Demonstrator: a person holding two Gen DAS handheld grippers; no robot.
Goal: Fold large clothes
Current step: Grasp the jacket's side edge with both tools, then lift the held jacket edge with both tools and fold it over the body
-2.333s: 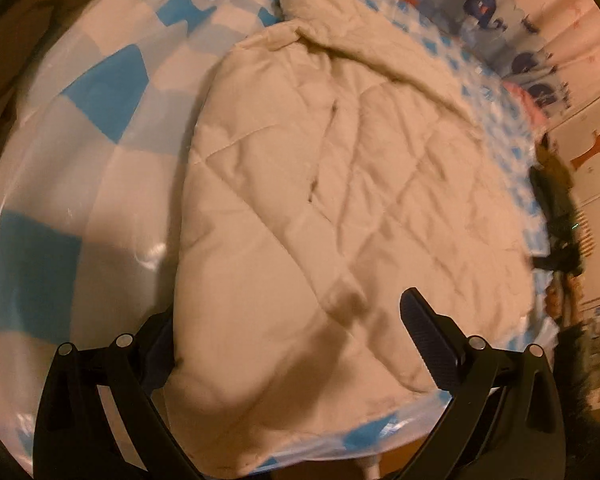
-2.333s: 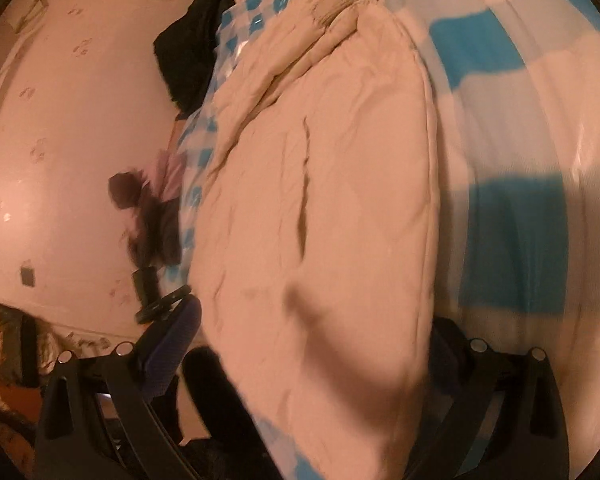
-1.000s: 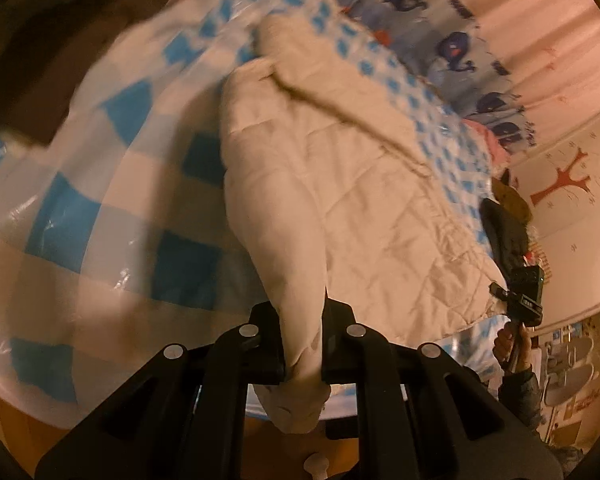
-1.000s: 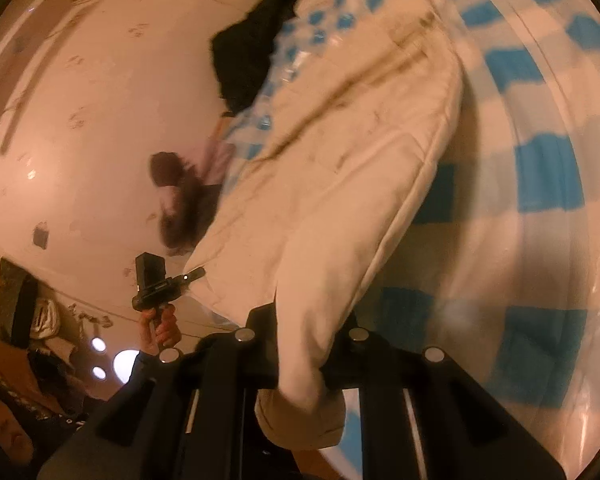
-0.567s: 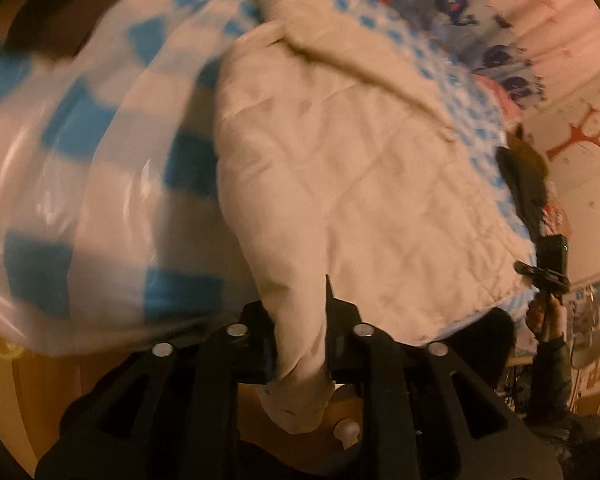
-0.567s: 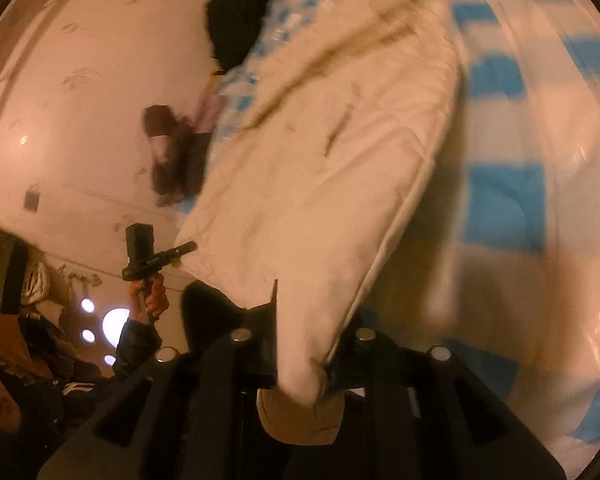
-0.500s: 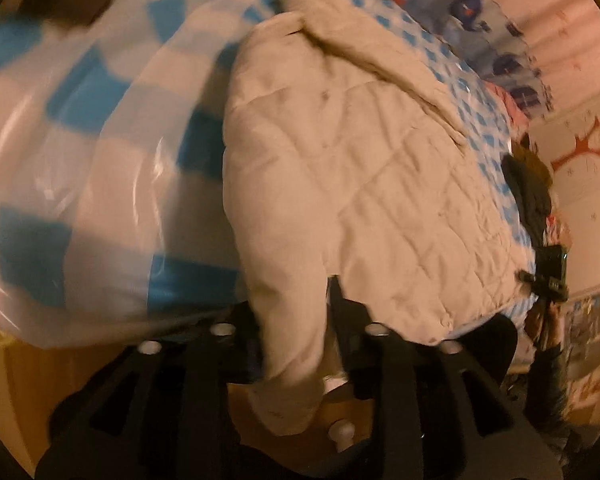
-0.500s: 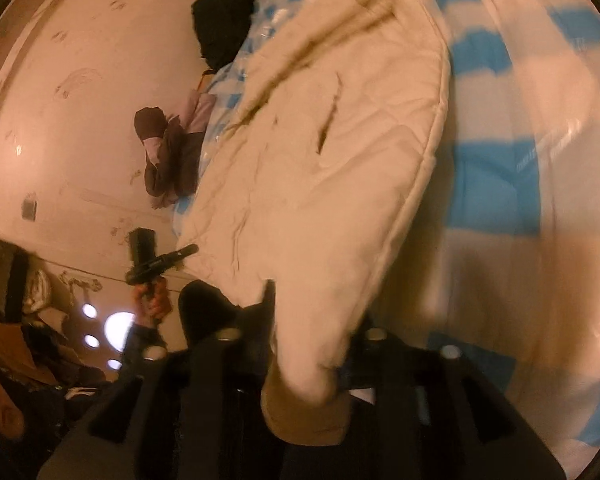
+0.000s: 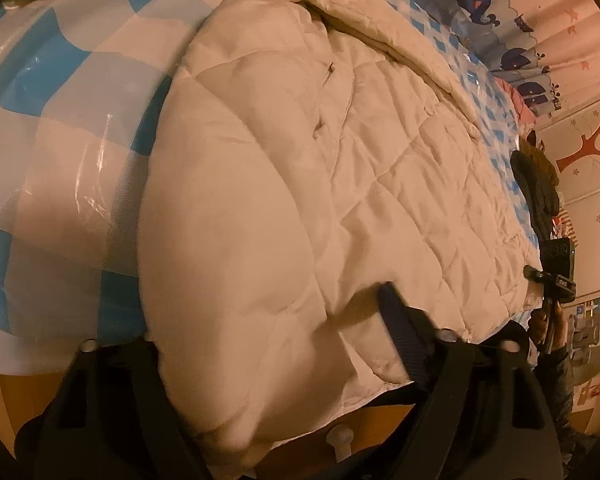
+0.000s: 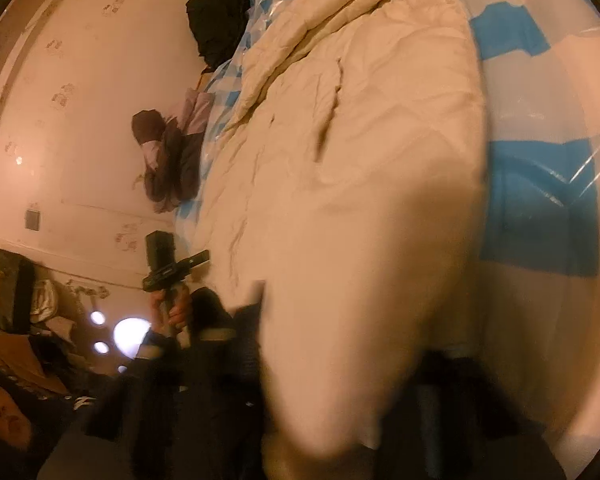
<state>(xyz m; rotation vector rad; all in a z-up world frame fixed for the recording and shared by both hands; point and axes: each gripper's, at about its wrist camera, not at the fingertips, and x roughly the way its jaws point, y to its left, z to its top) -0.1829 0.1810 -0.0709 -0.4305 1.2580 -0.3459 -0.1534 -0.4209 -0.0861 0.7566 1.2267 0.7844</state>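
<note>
A large cream quilted coat lies on a bed with a blue and white checked cover. In the left wrist view my left gripper is open, its jaws spread wide around the coat's near corner, which hangs over the bed edge between them. One blue-padded finger shows; the other is hidden behind fabric. In the right wrist view the coat fills the frame, and its blurred near corner covers my right gripper, whose jaws look spread apart.
A person's hand holds a black device beside the bed; it also shows in the left wrist view. Dark clothes and a purple garment lie at the far bed edge. A whale-print curtain hangs behind.
Both grippers were shut on the coat's near corners a second ago. They have opened and the corners now lie loose between the spread jaws.
</note>
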